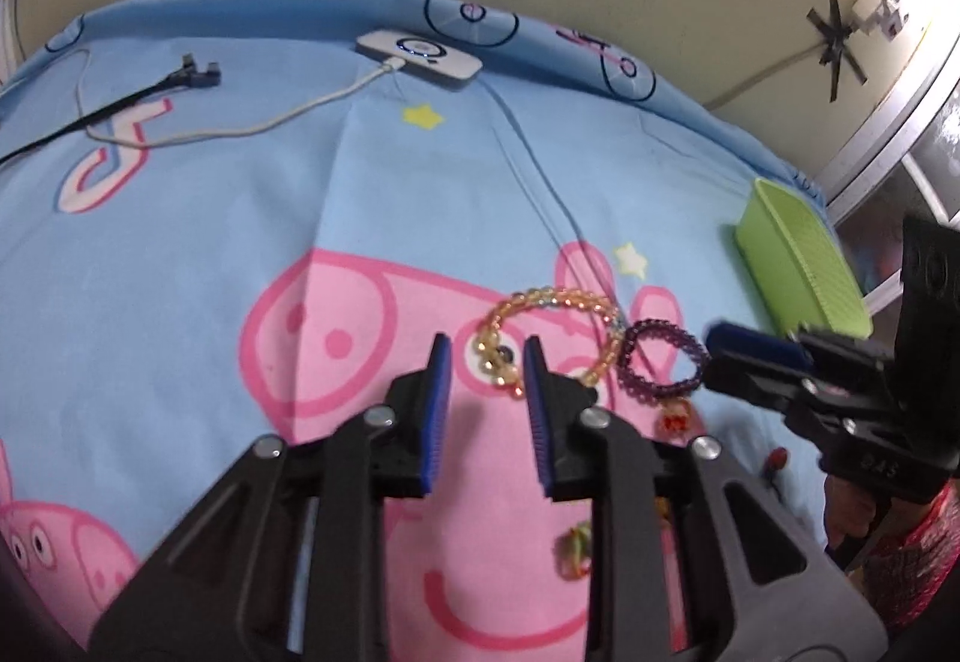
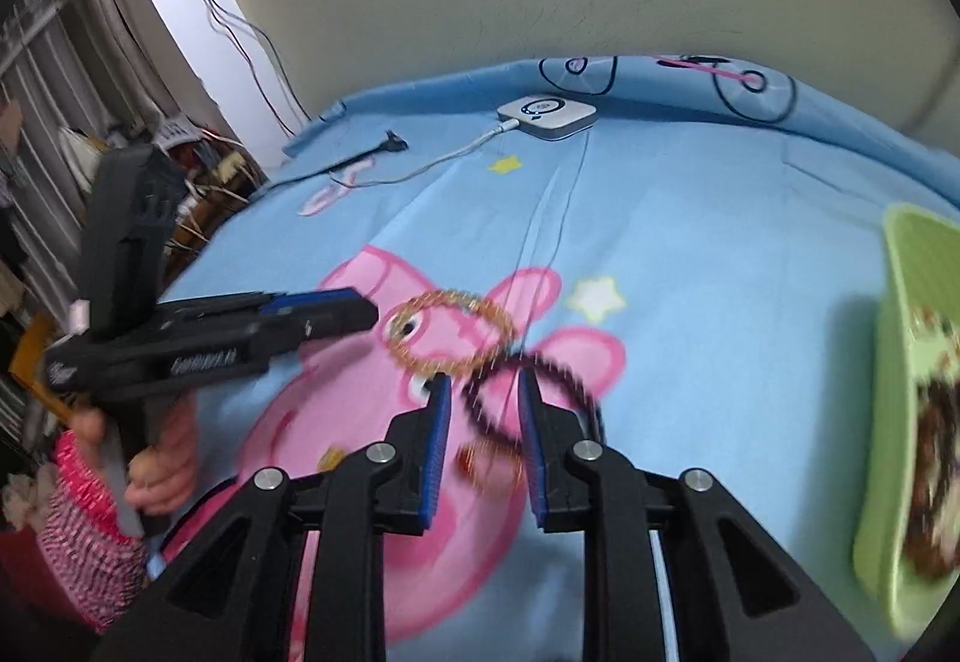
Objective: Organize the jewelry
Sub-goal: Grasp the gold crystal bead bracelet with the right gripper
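Observation:
A yellow bead bracelet (image 1: 555,338) lies on the blue cartoon bedsheet (image 1: 180,242), touching a purple bead bracelet (image 1: 663,359) with an orange charm. My left gripper (image 1: 486,347) is open, hovering just before the yellow bracelet's near side. My right gripper (image 2: 483,383) is open over the purple bracelet (image 2: 534,398), blurred by motion. The yellow bracelet (image 2: 450,332) lies just beyond it. A green basket (image 1: 801,260) sits at the right; in the right wrist view the basket (image 2: 900,362) holds dark beaded items. A small multicoloured ring (image 1: 573,548) lies under the left gripper.
A white device (image 1: 417,56) with a white cable and a black cable (image 1: 120,95) lie at the bed's far side near the wall. The right gripper's body (image 1: 840,392) shows in the left view; the left one (image 2: 198,338) shows in the right view.

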Motion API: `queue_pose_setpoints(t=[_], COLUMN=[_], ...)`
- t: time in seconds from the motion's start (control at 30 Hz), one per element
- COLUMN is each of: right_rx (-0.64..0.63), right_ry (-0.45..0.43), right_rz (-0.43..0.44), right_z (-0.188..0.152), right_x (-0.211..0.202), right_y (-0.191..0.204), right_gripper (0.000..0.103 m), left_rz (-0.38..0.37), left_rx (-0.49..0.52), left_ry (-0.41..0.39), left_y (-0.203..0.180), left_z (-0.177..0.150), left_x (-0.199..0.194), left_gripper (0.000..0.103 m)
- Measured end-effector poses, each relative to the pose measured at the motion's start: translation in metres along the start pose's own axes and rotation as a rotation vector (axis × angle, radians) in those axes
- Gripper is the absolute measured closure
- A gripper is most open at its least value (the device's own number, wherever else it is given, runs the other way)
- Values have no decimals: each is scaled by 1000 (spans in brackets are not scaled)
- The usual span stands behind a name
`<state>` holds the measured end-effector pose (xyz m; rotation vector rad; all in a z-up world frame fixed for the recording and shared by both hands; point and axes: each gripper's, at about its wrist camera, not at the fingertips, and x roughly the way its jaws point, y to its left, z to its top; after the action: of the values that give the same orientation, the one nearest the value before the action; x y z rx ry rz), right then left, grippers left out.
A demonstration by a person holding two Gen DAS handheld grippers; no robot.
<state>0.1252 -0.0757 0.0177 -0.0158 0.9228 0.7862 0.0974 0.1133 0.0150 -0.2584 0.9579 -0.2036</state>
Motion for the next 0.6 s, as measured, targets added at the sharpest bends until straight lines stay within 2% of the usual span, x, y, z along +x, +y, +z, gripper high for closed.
queue_pose_setpoints(t=[0.13, 0.27, 0.33, 0.37, 0.4, 0.53, 0.6], right_rx=[-36, -64, -86, -106, -122, -148, -139], right_ry=[42, 74, 82, 75, 76, 75, 36], right_rz=[-44, -82, -104, -116, -128, -119, -94], right_z=[18, 27, 27, 26, 25, 23, 24], right_x=[30, 50, 55, 56, 56, 54, 41], right_y=[2, 0, 0, 2, 3, 13, 18], right_gripper=[89, 89, 89, 91, 103, 103, 103], left_rz=[43, 74, 96, 95, 98, 67, 43], left_rx=[55, 88, 115, 126, 133, 121, 110], left_ry=[9, 3, -7, -10, -19, -18, -32], left_y=[-7, -12, -17, -18, -19, -18, -19], left_z=[2, 2, 1, 0, -1, -3, -4], left_x=[12, 20, 21, 23, 23, 16, 7], left_gripper=[80, 80, 86, 95, 95, 96, 96])
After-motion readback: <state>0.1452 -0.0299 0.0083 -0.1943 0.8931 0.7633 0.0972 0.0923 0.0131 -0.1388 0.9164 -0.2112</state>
